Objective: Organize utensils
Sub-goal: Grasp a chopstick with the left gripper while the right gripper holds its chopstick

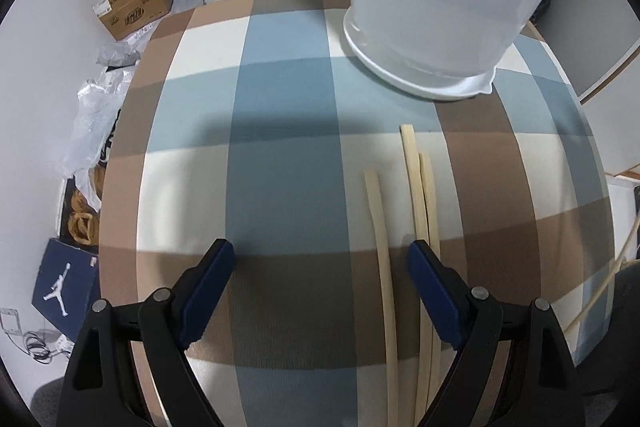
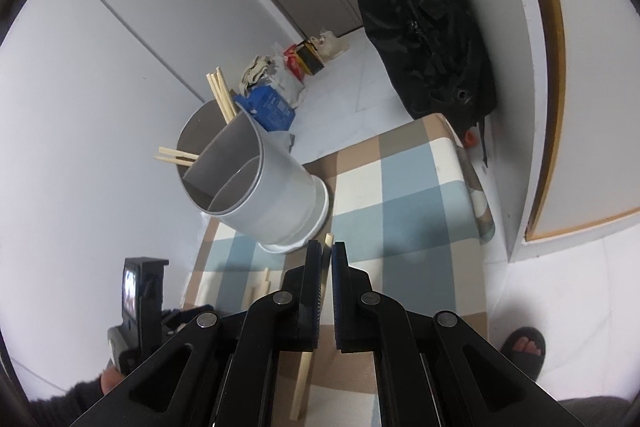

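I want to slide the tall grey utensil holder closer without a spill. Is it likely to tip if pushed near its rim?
Probably yes. The utensil holder is tall over a narrow white base, so a push up high would likely rock it. Chopsticks sticking out above the rim add a little top weight. Its thin plastic walls suggest it is light; pushing low seems safer.

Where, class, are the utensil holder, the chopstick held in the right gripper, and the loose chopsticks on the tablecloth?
utensil holder [image 2: 276,195]: right wrist view, outer side wall.
held chopstick [image 2: 328,241]: right wrist view, tip above the fingers.
loose chopsticks [image 1: 378,227]: left wrist view, shaft of the leftmost stick.
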Demonstrator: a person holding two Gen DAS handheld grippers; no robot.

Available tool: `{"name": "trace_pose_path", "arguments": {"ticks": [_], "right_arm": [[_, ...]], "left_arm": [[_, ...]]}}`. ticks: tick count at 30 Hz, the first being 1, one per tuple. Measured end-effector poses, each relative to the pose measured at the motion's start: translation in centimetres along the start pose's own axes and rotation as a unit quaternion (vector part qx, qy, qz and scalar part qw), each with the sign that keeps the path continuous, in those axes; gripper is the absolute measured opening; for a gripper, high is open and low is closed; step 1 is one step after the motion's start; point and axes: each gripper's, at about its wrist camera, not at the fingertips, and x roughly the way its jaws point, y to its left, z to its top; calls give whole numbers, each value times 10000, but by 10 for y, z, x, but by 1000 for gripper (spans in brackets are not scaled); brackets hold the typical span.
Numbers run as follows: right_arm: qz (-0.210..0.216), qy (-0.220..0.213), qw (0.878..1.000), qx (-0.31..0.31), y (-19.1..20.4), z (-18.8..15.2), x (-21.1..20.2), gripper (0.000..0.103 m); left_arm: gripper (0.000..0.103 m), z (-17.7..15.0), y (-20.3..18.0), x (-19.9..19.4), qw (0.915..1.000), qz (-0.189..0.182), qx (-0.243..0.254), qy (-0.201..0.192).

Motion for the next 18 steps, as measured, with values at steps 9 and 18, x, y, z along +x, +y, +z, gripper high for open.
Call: {"name": "trace_pose_path", "arguments": {"ticks": [9, 18], "right_arm": [[222, -57, 9995, 237, -20, -2, 4, 4], [334, -70, 9990, 300, -23, -1, 8, 4]], "left_arm": [[41, 12, -11, -1, 9996, -60, 276, -70], [2, 9, -24, -4, 9984, 49, 539, -171]]}}
